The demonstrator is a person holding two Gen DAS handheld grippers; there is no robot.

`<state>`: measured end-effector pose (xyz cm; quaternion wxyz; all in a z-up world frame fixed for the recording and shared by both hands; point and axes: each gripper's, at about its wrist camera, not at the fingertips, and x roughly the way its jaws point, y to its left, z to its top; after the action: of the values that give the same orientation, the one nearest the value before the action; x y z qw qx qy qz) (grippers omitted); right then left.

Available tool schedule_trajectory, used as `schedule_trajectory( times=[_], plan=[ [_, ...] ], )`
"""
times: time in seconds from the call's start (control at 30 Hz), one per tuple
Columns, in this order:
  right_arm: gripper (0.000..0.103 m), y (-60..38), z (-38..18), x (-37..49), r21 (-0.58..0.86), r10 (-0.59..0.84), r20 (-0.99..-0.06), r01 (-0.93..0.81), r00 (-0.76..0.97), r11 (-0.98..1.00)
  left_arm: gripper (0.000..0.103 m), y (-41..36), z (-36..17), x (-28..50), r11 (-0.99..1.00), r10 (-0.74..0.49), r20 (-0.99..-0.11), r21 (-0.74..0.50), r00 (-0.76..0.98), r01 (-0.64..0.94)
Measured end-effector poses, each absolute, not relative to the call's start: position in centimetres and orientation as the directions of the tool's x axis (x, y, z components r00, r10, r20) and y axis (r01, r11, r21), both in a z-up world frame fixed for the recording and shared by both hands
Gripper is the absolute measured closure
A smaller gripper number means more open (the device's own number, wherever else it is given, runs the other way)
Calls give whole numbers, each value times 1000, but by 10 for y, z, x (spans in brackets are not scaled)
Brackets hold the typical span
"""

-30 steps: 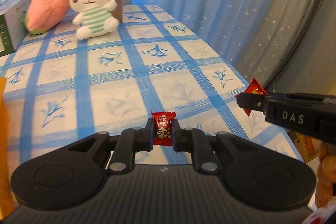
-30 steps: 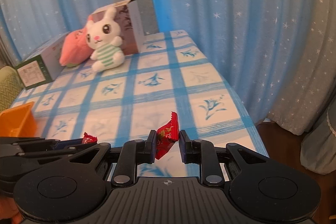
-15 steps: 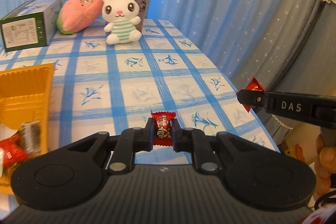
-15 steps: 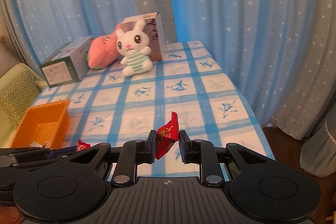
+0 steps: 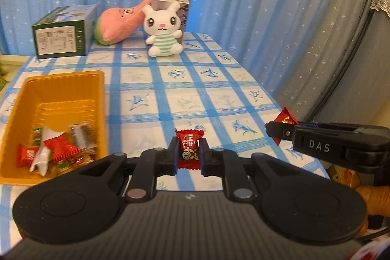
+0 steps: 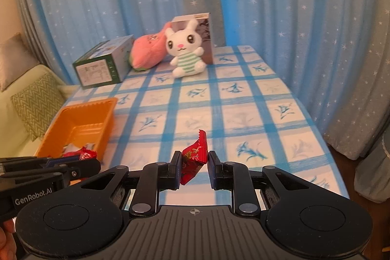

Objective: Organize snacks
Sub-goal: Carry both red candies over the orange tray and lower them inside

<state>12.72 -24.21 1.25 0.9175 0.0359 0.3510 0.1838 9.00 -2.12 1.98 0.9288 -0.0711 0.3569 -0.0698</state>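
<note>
The left gripper (image 5: 189,156) is clenched on a red candy (image 5: 189,149) w/ white writing too small to read, held up over the blue checked table (image 5: 214,91), just right of the orange tray (image 5: 61,89) full of snacks. The right gripper (image 6: 194,168), marked "DAS" on its side, pinches a red-and-gold candy (image 6: 195,157) farther right of the tray. "GenRobot.AI" shows on the left one; behind the tray sit a green box (image 5: 64,32) & a white bunny toy (image 5: 163,32).

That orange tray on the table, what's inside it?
The orange tray holds a loose pile of wrapped snacks at its near end, mostly red and white packets. The far end shows bare bottom. Whatever lies beneath the pile is covered, so no exact count.
</note>
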Motion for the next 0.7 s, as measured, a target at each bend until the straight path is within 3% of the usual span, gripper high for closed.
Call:
schedule_trajectory(
  times=[0.7],
  plan=[
    [80,-172,9,82,200,463,-630,-446,623,872,89,48,27,30,986,-82,-656,-164,750,-35]
  ],
)
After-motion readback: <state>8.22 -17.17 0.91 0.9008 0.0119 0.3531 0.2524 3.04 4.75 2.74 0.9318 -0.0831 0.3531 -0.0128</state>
